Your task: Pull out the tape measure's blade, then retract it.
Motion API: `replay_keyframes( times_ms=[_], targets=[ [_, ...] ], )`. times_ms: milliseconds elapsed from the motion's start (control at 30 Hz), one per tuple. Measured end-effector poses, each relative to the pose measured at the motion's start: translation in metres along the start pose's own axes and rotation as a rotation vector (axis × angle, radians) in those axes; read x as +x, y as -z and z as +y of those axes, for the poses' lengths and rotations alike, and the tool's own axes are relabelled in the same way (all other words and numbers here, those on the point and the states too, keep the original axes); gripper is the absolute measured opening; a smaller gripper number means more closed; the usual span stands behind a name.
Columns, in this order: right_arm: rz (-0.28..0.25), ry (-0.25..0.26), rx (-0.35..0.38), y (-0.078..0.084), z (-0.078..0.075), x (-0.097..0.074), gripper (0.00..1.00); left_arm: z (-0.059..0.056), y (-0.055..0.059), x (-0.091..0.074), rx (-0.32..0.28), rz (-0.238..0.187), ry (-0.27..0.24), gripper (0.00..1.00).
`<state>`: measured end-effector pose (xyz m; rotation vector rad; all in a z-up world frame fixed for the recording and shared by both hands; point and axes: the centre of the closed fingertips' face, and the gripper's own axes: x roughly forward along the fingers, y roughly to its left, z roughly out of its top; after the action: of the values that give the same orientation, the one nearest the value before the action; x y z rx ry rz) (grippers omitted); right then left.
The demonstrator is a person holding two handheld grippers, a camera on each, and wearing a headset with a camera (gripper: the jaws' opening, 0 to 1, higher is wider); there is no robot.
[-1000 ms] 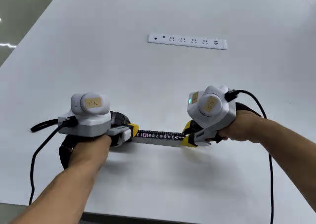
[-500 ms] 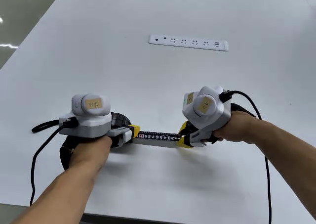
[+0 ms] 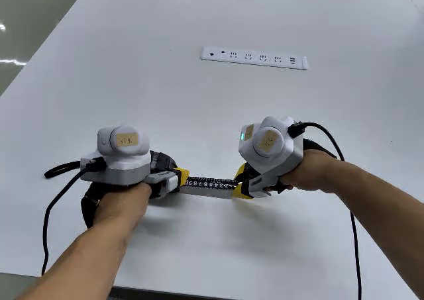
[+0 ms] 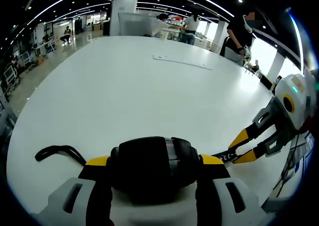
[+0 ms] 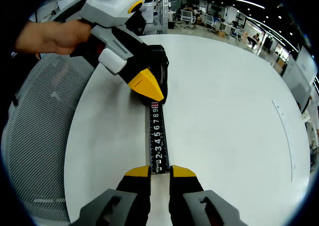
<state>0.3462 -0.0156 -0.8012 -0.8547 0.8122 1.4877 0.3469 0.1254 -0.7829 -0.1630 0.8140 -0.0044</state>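
Black tape measure (image 5: pixel 159 66) near the front edge of the white worktop (image 3: pixel 199 95), left gripper (image 4: pixel 155 161) squeezed tight around its case, short blade (image 5: pixel 158 136) stuck out along that edge, right gripper (image 5: pixel 160 173) pinched closed on the blade's tip.

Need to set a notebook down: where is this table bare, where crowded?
Crowded: near edge, left gripper on the black tape measure, right gripper on its numbered blade. Bare: white tabletop from there to the white power strip.
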Motion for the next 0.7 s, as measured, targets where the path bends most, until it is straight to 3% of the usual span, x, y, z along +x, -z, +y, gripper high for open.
replay_keyframes(
  times_ms=[700],
  targets=[
    [-0.030, -0.010, -0.008, -0.021, 0.001, 0.012, 0.10, 0.001, 0.000, 0.000, -0.007, 0.001, 0.005, 0.63]
  ],
)
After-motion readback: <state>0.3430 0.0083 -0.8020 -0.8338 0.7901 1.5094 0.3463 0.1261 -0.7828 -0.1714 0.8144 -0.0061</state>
